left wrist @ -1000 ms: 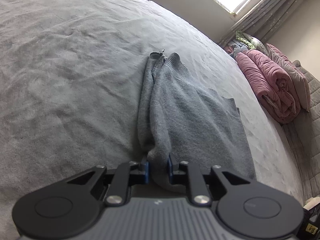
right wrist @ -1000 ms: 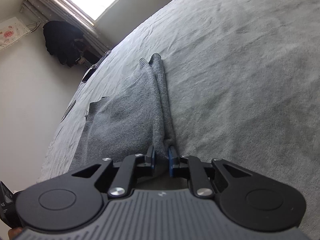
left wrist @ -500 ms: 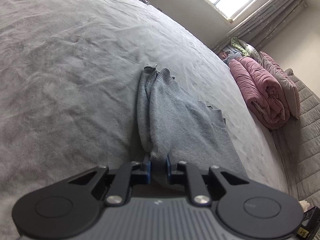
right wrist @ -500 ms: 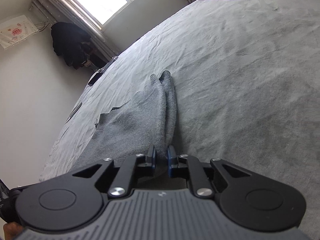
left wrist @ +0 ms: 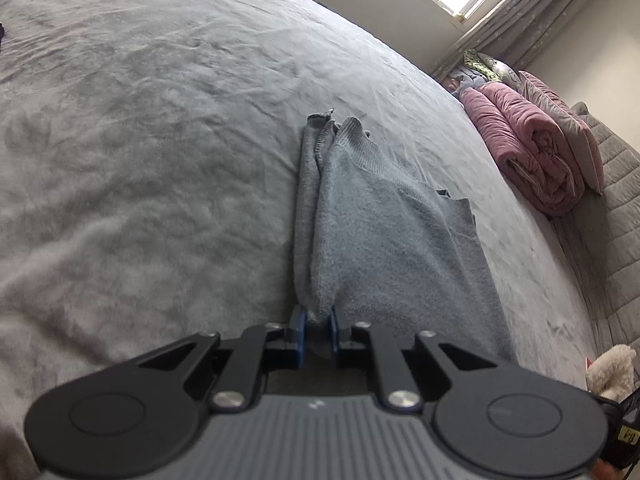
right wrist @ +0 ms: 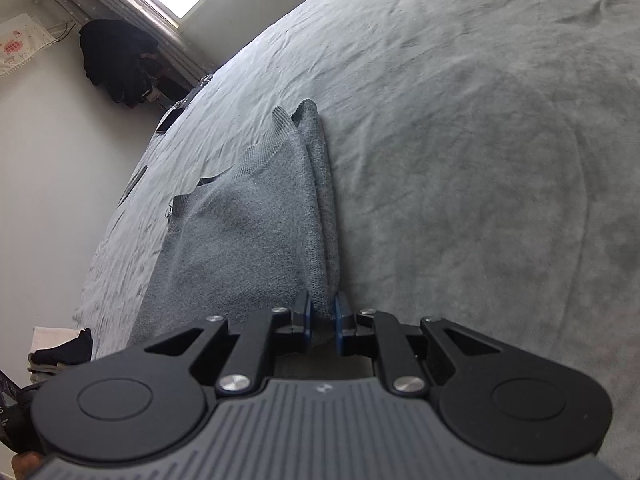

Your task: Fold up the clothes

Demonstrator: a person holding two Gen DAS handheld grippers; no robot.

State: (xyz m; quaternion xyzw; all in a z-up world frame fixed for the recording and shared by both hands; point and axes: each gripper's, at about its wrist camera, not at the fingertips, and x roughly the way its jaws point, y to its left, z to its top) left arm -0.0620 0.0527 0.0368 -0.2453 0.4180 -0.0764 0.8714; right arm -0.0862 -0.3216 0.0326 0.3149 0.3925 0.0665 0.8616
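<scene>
A grey knitted sweater (left wrist: 380, 232) lies stretched lengthwise on the grey bed cover (left wrist: 140, 140), its far end bunched into narrow folds. My left gripper (left wrist: 317, 318) has one near corner of it between its blue pads, and its jaws are closing on the cloth. In the right wrist view the same sweater (right wrist: 248, 240) runs away from my right gripper (right wrist: 321, 306), which is shut on the other near corner. The cloth rises slightly from the bed toward both grippers.
A rolled pink quilt (left wrist: 532, 152) and pillows lie at the bed's right side, with a pale plush toy (left wrist: 612, 368) near the corner. Dark clothes (right wrist: 116, 60) hang by the window. A flat dark device (right wrist: 168, 120) lies at the bed's far edge, and folded clothes (right wrist: 60, 352) lie low left.
Both grippers have moved across the bed with the sweater's corners still between their pads. The sweater has slid along with them and now lies straighter.
</scene>
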